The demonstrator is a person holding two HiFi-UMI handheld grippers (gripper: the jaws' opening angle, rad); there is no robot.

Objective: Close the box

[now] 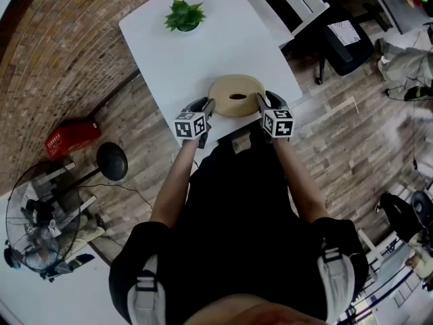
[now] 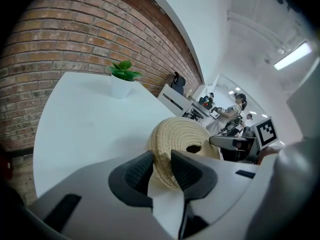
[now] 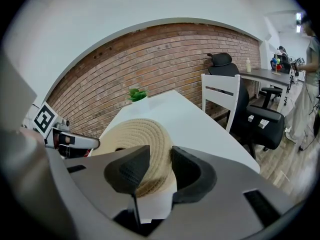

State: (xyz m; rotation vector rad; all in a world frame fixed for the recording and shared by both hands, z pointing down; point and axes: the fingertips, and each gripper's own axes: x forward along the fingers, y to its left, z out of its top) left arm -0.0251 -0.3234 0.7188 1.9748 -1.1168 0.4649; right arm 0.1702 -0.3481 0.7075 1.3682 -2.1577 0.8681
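Note:
A round woven straw box (image 1: 233, 87), its domed lid on top with a dark hole in the middle, sits at the near edge of the white table (image 1: 203, 46). My left gripper (image 1: 208, 105) holds the lid's left rim and my right gripper (image 1: 260, 101) its right rim. In the left gripper view the woven rim (image 2: 180, 134) fills the gap between the pads of the left gripper (image 2: 161, 156). The right gripper view shows the same: the weave (image 3: 135, 134) is pinched in the right gripper (image 3: 161, 151). The join between lid and box is hidden.
A small potted plant (image 1: 184, 15) stands at the table's far end. A white chair (image 1: 291, 2) and a black office chair (image 1: 342, 36) are to the right of the table. A floor fan (image 1: 40, 222) and a red object (image 1: 71, 137) lie on the left.

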